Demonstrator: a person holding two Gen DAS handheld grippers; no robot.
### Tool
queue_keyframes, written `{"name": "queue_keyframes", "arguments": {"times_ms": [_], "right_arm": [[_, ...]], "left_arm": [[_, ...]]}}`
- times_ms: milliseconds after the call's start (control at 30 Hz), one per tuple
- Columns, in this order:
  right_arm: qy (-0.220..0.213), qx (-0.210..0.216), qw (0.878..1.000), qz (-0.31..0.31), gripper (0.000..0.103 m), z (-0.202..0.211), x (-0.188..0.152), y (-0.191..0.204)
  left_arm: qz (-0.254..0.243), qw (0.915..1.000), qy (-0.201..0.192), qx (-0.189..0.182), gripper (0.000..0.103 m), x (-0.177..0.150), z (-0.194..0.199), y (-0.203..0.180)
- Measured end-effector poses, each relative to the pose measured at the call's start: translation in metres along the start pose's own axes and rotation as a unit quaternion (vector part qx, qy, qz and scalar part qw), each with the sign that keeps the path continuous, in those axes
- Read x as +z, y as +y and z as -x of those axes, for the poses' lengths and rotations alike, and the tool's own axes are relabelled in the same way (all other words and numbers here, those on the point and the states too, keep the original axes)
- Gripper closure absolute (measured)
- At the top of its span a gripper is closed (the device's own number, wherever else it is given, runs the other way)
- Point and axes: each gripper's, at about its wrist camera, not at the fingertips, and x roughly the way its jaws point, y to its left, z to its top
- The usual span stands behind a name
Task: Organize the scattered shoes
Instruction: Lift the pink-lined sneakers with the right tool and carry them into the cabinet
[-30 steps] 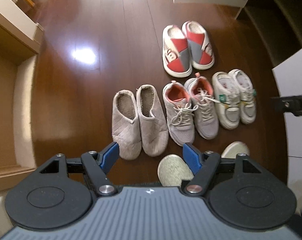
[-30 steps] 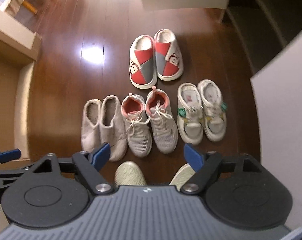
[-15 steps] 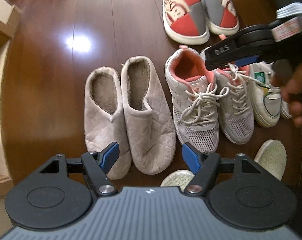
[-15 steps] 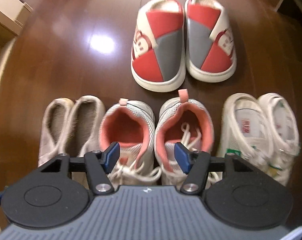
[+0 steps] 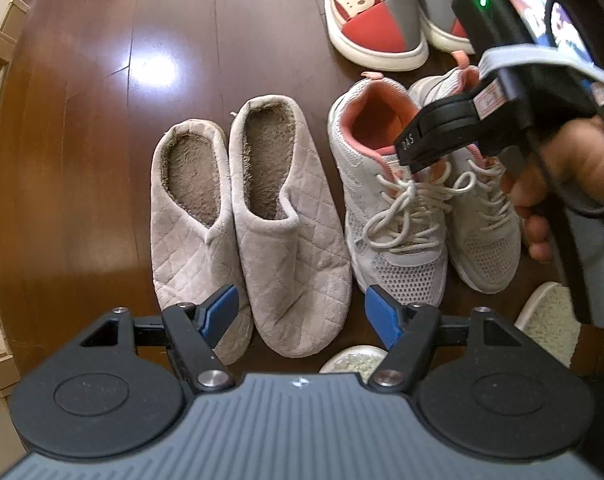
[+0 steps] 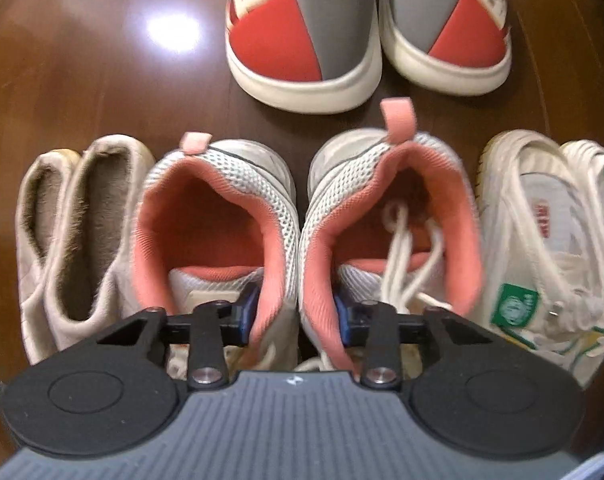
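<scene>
My right hand-held gripper (image 6: 296, 316) is down among the pair of grey mesh sneakers with coral-pink lining and white laces (image 6: 222, 216). One blue finger sits inside the left sneaker's opening, the other inside the right sneaker (image 6: 390, 216), and the two touching inner collars are pinched between them, so the jaws are closed most of the way on that pair. From my left wrist camera I see the right hand (image 5: 562, 176) holding the tool body low over the sneakers' openings.

My left hand-held gripper (image 5: 302, 310) hangs wide open with nothing between its blue fingers, above the toe ends of the pair of beige quilted slippers with fuzzy lining (image 5: 246, 224).

All the shoes stand on the dark brown wooden floor (image 5: 82, 140). The beige slippers lie just left of the sneakers, side by side, touching. Just right of the sneakers is a pair of white lace-up trainers with green patches (image 6: 542, 248). Beyond the sneakers' heels sit two red, grey and white slip-on shoes with thick white soles (image 6: 310, 36), side by side, near but apart from the sneakers.
</scene>
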Motion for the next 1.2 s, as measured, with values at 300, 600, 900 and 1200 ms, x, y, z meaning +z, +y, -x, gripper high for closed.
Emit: {"name": "queue_keyframes", "arguments": {"times_ms": [300, 600, 900, 1200], "right_arm": [[-0.032, 0.078, 0.988, -0.13, 0.081, 0.042, -0.014, -0.046], [-0.072, 0.136, 0.941, -0.302, 0.081, 0.153, -0.001, -0.106], [-0.162, 0.144, 0.873, -0.437, 0.081, 0.331, 0.005, -0.189], [-0.235, 0.145, 0.808, -0.521, 0.081, 0.434, 0.003, -0.229]], "left_arm": [[-0.023, 0.9995, 0.01, 0.018, 0.031, -0.006, 0.024, -0.005], [-0.062, 0.9976, -0.013, 0.027, 0.031, 0.015, 0.107, -0.037], [-0.086, 0.9925, -0.085, 0.019, 0.03, 0.061, 0.223, -0.086], [-0.161, 0.9775, -0.134, -0.02, 0.03, 0.097, 0.276, -0.125]]}}
